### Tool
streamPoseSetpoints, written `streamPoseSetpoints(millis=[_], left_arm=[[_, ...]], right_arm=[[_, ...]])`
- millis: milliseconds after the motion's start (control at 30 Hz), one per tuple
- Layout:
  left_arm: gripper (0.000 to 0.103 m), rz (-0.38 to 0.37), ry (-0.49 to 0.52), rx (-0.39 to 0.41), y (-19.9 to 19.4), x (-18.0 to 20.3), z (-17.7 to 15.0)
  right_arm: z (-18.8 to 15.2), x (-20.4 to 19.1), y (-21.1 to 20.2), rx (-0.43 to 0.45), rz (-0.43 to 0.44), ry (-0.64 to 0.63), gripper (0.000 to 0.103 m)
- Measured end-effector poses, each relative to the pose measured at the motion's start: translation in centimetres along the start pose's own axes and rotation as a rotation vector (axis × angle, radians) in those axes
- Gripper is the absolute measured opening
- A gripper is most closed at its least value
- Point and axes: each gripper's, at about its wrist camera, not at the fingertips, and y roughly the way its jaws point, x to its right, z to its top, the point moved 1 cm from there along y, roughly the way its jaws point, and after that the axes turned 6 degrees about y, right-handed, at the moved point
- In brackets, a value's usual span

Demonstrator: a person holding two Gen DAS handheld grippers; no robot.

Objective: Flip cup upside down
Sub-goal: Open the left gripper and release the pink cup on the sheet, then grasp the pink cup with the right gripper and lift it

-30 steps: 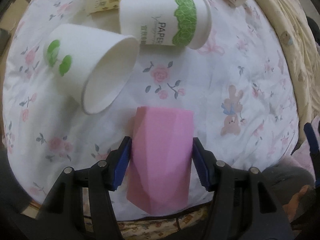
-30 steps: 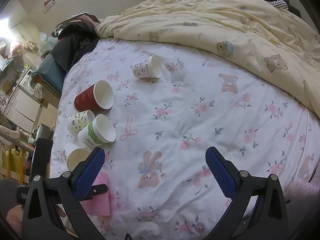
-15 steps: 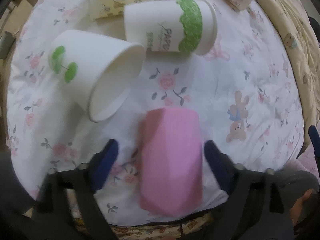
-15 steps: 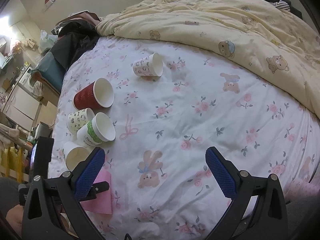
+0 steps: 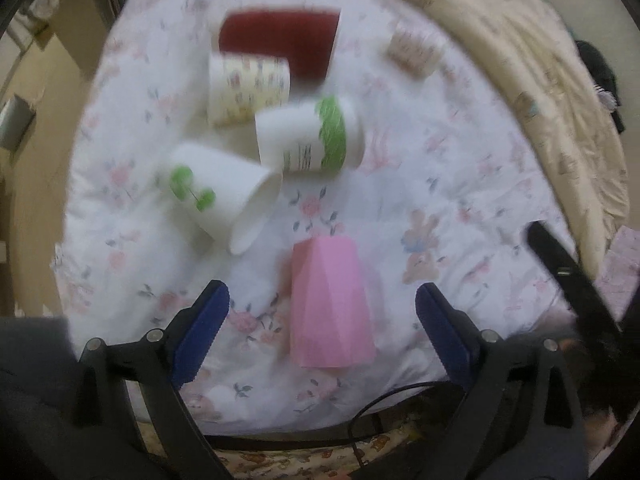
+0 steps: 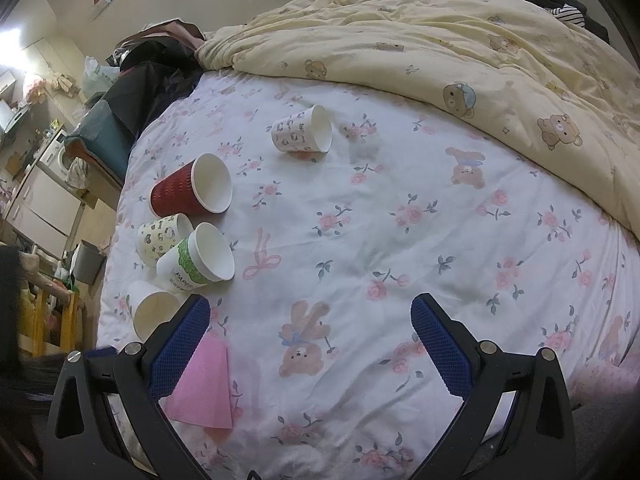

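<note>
While the faceted pink plastic cup is standing mouth-down on the floral bedsheet, the left gripper is sitting spread wide around it, not touching — looks like a finished flip; the right gripper is hanging wide apart over bare sheet, holding nothing — five paper cups are lying on their sides: red ribbed, green-banded, two patterned, one plain white

Left hand-held gripper: black angular frame, silver screws at the pivots, blue ribbed pads, a thin black cable beneath. Right hand-held gripper: same black frame, silver screws, blue textured pads.
</note>
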Motion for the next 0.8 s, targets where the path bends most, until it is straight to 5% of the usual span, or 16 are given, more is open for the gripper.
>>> streamPoseSetpoints(millis=[200,667,800], left_arm=[[0.093,0.057,-0.006,0.142,-3.7,-3.8,0.5],[0.093,0.072,0.064,0.240,-4.4,-8.4,-0.5],[0.093,0.082,0.055,0.255,-4.0,-8.6,-0.1]], right_arm=[[-0.2,-0.5,0.1,0.006,-0.016,-0.021,0.103],[-0.9,-2.1,1.2,-0.007,-0.043,-0.106,0.103],[-1.2,-3.2,1.8,-0.048,0.006,-0.146,0.101]])
